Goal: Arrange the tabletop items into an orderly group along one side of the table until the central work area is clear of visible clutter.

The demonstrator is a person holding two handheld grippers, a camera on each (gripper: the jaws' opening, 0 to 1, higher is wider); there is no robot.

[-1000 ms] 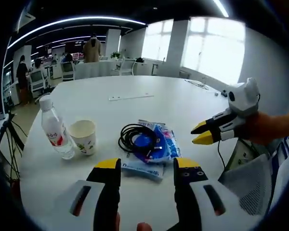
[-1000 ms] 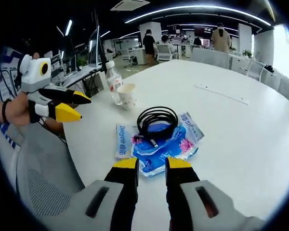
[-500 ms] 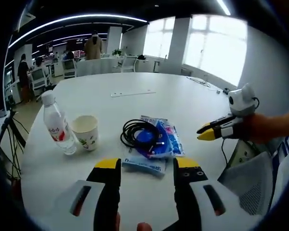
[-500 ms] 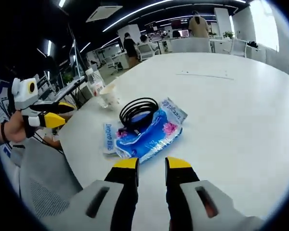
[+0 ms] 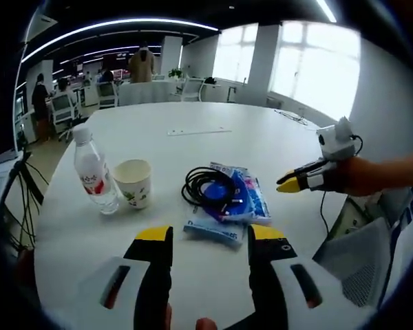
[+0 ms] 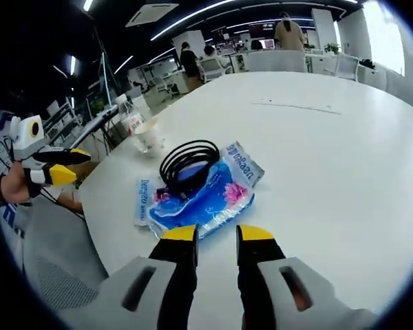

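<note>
Tabletop items wait near the round white worktop edge: both tongs, left and right, hover open and empty above it. Just beyond lies a coiled black cable atop blue plastic packets, with a white paper cup and clear water bottle just beside each other. Over the last second both tongs only shifted slightly; nothing is gripped, so tidying appears unstarted.
</note>
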